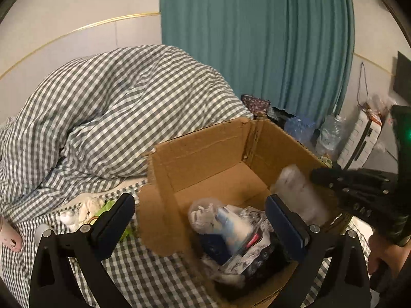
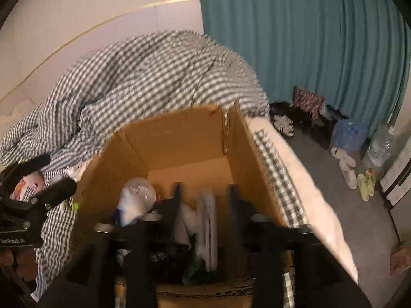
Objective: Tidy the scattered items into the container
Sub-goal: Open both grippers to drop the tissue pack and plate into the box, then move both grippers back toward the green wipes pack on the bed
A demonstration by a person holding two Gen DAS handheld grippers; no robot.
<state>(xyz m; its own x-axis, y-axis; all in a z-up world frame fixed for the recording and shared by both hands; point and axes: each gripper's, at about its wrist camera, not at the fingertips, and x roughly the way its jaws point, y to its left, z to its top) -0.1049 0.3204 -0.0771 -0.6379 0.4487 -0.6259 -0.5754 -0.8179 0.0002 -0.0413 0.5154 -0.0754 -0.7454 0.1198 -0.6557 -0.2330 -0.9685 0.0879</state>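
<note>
Right wrist view: right hand-held gripper stands half apart above the box, pale packet between, probably for dropping; left hand-held gripper is wide apart, empty.

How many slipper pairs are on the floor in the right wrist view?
2: a white pair on the open floor, and a green pair just right of it. More may hide in the dark shoe pile by the curtain.

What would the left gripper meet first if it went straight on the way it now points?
Probably the near left wall of the cardboard box, which stands between the open fingers of the left gripper. Just past it lies the pile of packets inside. Depth is hard to judge through the fisheye.
</note>
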